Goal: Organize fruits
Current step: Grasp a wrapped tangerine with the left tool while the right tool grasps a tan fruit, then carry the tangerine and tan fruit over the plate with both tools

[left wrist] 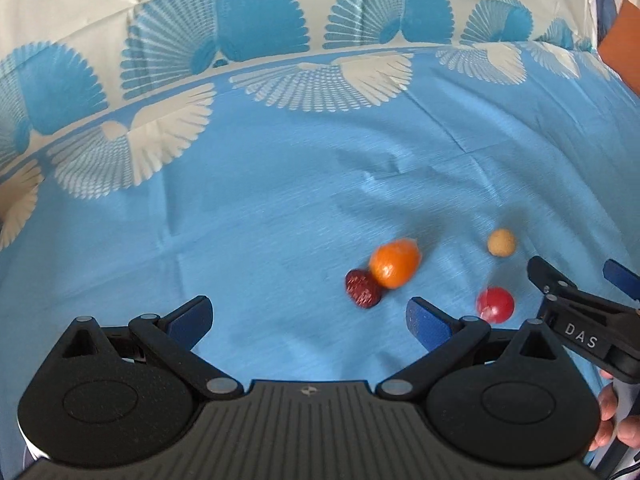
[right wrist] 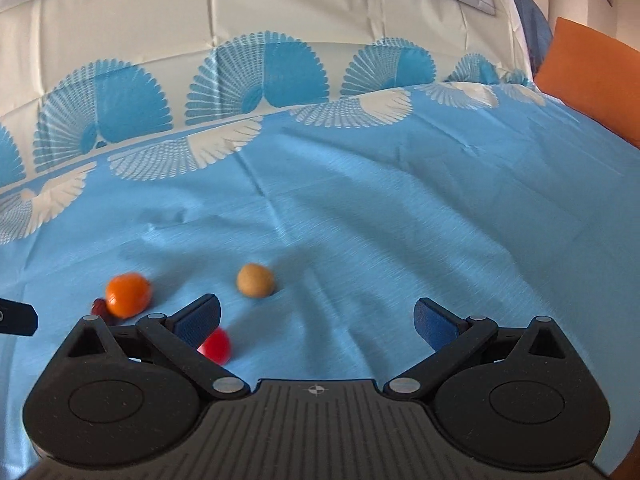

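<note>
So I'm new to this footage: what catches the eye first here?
Four small fruits on the blue cloth: an orange touching a dark red date, a tan round fruit off alone, and a red ball-shaped fruit nearest the grippers. The left gripper and right gripper are both open and empty.

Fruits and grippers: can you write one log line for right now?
left gripper: open, empty | right gripper: open, empty | orange touching date | red fruit, tan fruit apart, on cloth

Blue patterned cloth (left wrist: 280, 200) carries orange (left wrist: 395, 263), perhaps date (left wrist: 362, 289), red fruit (left wrist: 495, 304), tan ball (left wrist: 501, 242).
</note>
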The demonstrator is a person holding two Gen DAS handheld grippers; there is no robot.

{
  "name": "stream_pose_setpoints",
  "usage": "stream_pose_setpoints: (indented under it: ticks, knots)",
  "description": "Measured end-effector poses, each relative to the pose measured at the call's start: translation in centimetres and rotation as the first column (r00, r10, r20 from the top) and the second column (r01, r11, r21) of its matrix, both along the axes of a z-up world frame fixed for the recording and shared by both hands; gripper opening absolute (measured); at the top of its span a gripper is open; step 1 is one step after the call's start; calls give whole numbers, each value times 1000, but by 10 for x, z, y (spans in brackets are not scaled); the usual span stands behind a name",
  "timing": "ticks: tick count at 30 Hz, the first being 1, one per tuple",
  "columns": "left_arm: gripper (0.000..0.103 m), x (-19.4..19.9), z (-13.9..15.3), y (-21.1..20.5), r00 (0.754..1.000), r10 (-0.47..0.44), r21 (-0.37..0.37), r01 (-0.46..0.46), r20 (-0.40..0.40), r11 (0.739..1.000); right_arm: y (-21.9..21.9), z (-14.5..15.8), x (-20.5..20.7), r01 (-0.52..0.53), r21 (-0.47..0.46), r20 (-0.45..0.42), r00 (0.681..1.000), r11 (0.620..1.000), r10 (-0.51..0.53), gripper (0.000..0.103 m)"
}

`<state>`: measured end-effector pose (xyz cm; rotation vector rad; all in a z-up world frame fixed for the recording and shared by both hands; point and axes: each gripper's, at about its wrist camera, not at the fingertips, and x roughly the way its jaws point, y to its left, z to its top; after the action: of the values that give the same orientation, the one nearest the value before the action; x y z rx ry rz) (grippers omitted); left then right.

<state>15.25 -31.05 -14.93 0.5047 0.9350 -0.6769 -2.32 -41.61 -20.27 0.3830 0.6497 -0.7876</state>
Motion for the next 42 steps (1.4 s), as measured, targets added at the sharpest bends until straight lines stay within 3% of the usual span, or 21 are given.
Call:
stream_pose_setpoints:
  ticks: [4,6,8,11,12,13,14,15,17,21,24,27,32,35,38,42]
  knots:
    - [103,-2,-16,-42,981,-189,65,186,44,980,-13,-19,30,-124,15,-34,992,992,124,94]
    - [102,-4,-24,-58,956,-282,98,274,77,957,-16,-27,40,-186,35,-45,981,982,187,72]
    - [95,-4,-28,-68,938,-334,106,324,94,940,-14,-30,42,-195,20,-43,980,981,196,67]
    - [72,2,-40,-79,920,-392,117,389,-1,914,-12,-31,39,-207,5,-31,978,978,207,66]
    - [54,3,-46,-82,918,-395,139,396,-36,908,-12,-31,38,-208,0,-34,978,978,208,65]
    - [40,4,-51,-83,916,-396,151,401,-64,903,-11,-30,38,-210,-8,-37,977,978,209,59]
    - [39,4,-51,-80,918,-392,135,397,-61,908,-9,-30,37,-222,-17,-31,975,975,221,39]
    - [39,3,-49,-78,919,-391,130,395,-57,909,-7,-30,38,-234,-35,-34,972,972,233,28]
    - [38,3,-42,-72,928,-368,101,372,-54,923,-7,-29,37,-230,-46,-32,973,972,229,28]
    - [38,-5,4,-46,954,-298,13,298,37,954,-19,-23,19,-81,-107,14,996,991,83,28]
    - [38,-10,45,-10,977,-196,-56,201,80,978,-26,-10,4,26,-143,23,999,989,-23,28]
    - [38,-22,80,37,990,-95,-79,103,105,992,-16,16,-15,42,-166,64,997,985,-32,28]
    - [38,-55,125,127,996,54,-82,-48,74,995,28,71,-53,-79,-137,130,987,987,97,28]
    - [39,-82,143,183,988,137,-68,-132,72,989,67,102,-77,-206,-111,151,963,972,221,28]
    - [39,-108,151,230,974,214,-41,-211,75,977,112,131,-97,-339,-89,157,924,937,349,28]
    - [39,-143,157,286,953,301,-33,-301,19,953,174,160,-122,-488,-52,164,857,872,489,28]
